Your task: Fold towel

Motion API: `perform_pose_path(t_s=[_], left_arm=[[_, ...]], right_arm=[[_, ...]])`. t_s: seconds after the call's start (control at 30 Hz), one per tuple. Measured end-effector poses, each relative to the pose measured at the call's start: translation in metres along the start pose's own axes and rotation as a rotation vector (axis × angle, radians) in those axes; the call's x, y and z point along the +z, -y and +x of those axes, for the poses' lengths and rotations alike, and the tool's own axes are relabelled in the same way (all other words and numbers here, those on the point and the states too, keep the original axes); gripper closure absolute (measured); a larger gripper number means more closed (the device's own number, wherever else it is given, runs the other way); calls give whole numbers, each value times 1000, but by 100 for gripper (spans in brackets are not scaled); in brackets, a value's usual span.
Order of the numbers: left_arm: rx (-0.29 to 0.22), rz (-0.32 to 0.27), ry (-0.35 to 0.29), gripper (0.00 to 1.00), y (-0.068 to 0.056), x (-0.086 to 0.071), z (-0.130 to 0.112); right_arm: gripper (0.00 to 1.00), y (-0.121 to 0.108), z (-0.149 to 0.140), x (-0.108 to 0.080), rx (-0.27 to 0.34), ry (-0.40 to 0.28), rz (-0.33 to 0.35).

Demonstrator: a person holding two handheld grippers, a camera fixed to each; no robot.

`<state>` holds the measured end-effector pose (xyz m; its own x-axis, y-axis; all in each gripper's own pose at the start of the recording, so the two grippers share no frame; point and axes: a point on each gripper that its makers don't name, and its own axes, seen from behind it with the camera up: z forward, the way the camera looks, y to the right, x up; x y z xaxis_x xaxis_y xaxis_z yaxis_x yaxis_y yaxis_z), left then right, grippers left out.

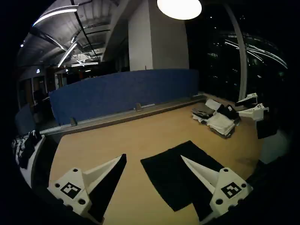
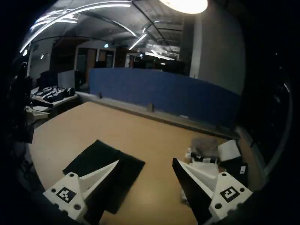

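A black towel [image 1: 176, 176] lies flat on the wooden table [image 1: 150, 131], with one layer seemingly lapped over another. My left gripper [image 1: 153, 156] hovers open above the table; its right finger is over the towel's middle and its left finger over bare wood. In the right gripper view the same towel [image 2: 105, 165] lies near the table's front left. My right gripper [image 2: 146, 161] is open above the table, its left finger over the towel's near edge. The right gripper [image 1: 252, 105] also appears far off at the table's right end, in the left gripper view.
A pile of folded towels, white, grey and black [image 1: 217, 116] [image 2: 213, 150], sits at the table's far right corner. A blue divider panel [image 1: 123, 92] [image 2: 161, 92] runs along the back edge. Another desk with dark items [image 2: 52, 93] stands beyond.
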<state>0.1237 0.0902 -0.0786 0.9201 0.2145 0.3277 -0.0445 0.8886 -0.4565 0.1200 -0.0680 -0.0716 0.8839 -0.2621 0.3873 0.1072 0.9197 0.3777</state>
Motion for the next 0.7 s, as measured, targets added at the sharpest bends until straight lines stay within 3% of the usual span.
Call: perform_pose_path(t_s=[0.2, 0.7], left_arm=[[-7, -92, 74, 3, -20, 0, -19], [18, -111, 118, 3, -32, 5, -52]], right_arm=[[0, 24, -16, -2, -44, 91, 96], [0, 46, -42, 3, -45, 127, 133]])
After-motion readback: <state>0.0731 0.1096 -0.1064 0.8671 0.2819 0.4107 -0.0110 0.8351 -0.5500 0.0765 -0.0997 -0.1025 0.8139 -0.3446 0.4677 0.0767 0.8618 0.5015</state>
